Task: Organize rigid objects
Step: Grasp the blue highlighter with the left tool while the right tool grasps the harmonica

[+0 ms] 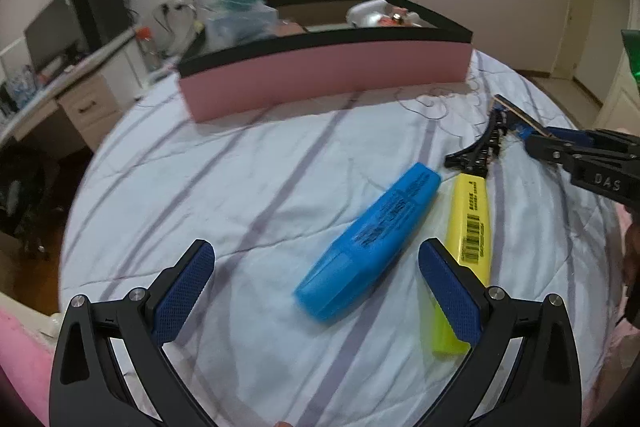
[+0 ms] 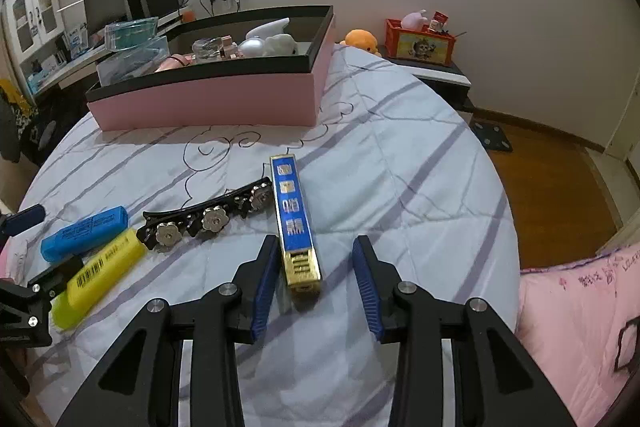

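the blue and gold bar (image 2: 295,223), a long rigid box-like piece, lies on the striped bedspread (image 2: 400,155) with its near end between the fingers of the right gripper (image 2: 316,283), its far end pointing toward the pink storage box (image 2: 208,103) at the back of the bed. beside it sit a black hair clip (image 2: 208,219) with metal flowers, a yellow highlighter (image 2: 100,275) and a blue highlighter (image 2: 86,235), all well short of the box. the risks, as judged from here: the bar sits off centre, close against the left pad (image 2: 266,279) with a clear gap to the right one, so a closing pinch could shove or twist it on the soft quilt rather than seat it squarely; gripped only at its end, the long bar could droop or swing on the way to the box, and its far end lies just beside the hair clip, which could be dragged along. the right gripper stands partly open, and no firm grip on the bar is visible. the left gripper (image 1: 316,263) is spread wide and empty above the blue highlighter (image 1: 368,243), touching nothing; its right pad (image 1: 448,291) overlaps the yellow highlighter (image 1: 468,227) in view, so a careless close could catch both pens.
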A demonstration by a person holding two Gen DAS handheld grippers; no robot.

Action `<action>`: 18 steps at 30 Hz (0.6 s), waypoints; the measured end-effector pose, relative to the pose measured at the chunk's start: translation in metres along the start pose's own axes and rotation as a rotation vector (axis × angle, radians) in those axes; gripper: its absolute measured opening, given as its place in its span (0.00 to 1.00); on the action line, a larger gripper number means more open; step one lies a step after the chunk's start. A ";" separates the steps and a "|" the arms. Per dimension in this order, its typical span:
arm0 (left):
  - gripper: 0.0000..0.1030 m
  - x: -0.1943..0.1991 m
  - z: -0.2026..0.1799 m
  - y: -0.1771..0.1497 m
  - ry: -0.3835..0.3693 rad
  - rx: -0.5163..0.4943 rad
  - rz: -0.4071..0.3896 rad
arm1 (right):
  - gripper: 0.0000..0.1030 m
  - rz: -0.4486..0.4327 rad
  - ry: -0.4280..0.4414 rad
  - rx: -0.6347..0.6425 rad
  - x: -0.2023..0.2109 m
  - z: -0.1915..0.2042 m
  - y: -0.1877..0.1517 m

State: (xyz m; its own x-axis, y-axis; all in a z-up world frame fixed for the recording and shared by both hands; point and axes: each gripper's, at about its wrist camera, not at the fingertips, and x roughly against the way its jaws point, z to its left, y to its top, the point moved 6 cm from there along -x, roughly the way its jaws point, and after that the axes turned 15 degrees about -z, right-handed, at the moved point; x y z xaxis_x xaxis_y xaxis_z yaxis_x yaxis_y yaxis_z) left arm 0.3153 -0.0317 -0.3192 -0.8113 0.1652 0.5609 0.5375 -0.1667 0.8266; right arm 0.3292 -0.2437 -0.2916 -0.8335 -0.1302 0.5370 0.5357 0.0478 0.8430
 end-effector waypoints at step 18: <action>0.50 -0.012 -0.010 0.011 -0.049 -0.037 0.026 | 0.54 0.010 0.021 0.042 -0.023 0.003 0.011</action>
State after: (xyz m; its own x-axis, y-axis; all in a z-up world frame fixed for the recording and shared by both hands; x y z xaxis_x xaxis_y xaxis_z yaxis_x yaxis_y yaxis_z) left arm 0.3290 -0.0451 -0.3172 -0.7844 0.2080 0.5843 0.5485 -0.2071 0.8101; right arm 0.3535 -0.2370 -0.2946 -0.8246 -0.1508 0.5453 0.5377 0.0908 0.8382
